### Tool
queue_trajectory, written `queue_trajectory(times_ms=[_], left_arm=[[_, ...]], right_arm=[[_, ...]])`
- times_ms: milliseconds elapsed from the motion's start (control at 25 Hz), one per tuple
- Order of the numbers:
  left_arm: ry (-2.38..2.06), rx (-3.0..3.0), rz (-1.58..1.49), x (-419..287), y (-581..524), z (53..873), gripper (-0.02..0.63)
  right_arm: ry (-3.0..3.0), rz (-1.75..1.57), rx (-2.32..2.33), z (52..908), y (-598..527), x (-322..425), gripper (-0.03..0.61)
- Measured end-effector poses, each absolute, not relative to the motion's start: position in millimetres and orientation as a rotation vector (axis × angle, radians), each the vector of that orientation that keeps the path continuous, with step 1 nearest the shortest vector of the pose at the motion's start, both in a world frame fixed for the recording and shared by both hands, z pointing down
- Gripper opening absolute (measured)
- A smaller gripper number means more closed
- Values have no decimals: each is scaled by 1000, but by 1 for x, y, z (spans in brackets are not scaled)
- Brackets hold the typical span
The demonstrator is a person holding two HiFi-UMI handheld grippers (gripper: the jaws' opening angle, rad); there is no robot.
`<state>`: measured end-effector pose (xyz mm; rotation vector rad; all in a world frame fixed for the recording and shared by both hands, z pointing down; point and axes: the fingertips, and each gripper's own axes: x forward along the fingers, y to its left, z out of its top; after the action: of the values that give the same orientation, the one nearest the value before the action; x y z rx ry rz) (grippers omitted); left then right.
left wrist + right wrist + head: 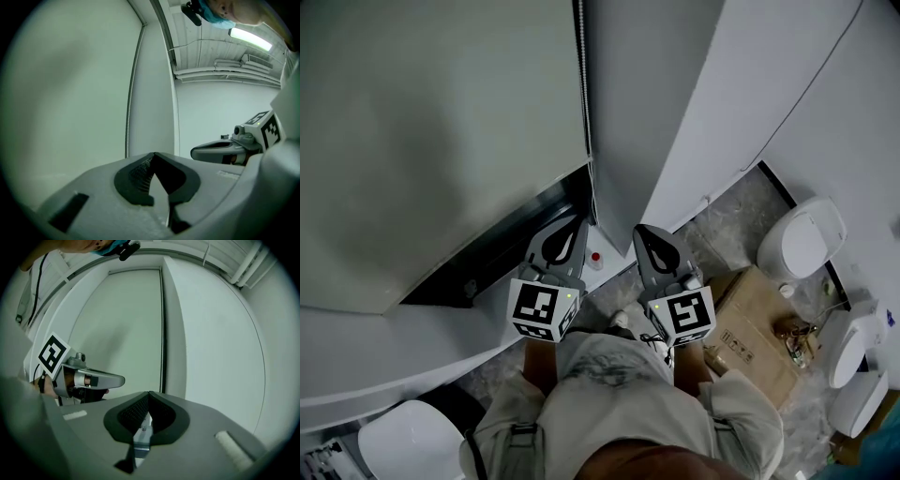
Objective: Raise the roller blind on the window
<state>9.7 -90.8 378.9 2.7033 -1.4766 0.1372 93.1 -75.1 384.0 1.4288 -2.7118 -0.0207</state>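
Note:
The pale roller blind [441, 141] hangs fully down over the window at the left. Its bead chain [584, 112] runs down the blind's right edge, beside a white wall panel [675, 122]. My left gripper [570, 230] and right gripper [645, 234] are side by side, held level just short of the chain, one on each side of it. Both are shut with nothing between the pads. In the left gripper view the chain [130, 93] stands ahead of the closed tips [153, 153]. The right gripper view shows the chain [162, 333] just beyond its closed tips [149, 392], untouched.
A small white and red object [596, 258] lies on the sill below the chain. On the floor at the right stand white toilet bowls [802, 236] and an open cardboard box [759, 328]. A white rounded seat [412, 441] sits at the bottom left.

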Motion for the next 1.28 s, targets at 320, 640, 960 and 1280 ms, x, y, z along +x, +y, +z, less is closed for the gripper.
queue_trajectory(times_ms=[320,640,960,1280], left_arm=[[-1520,2706,142,21,-118,371,3],[-1490,2733,130,20,-150,369,3],[-1451,2772,127,7,-195,365,12],[-1312,2806,114,9,-233,376,53]], right_arm=[[-2721,9,1395,387,-91,100,11],[-2665,-13,1452,386,-112,103,11],[-2629,-59,1495,379,-140,86,11],[-2564,-81,1550,383,-167,78,11]])
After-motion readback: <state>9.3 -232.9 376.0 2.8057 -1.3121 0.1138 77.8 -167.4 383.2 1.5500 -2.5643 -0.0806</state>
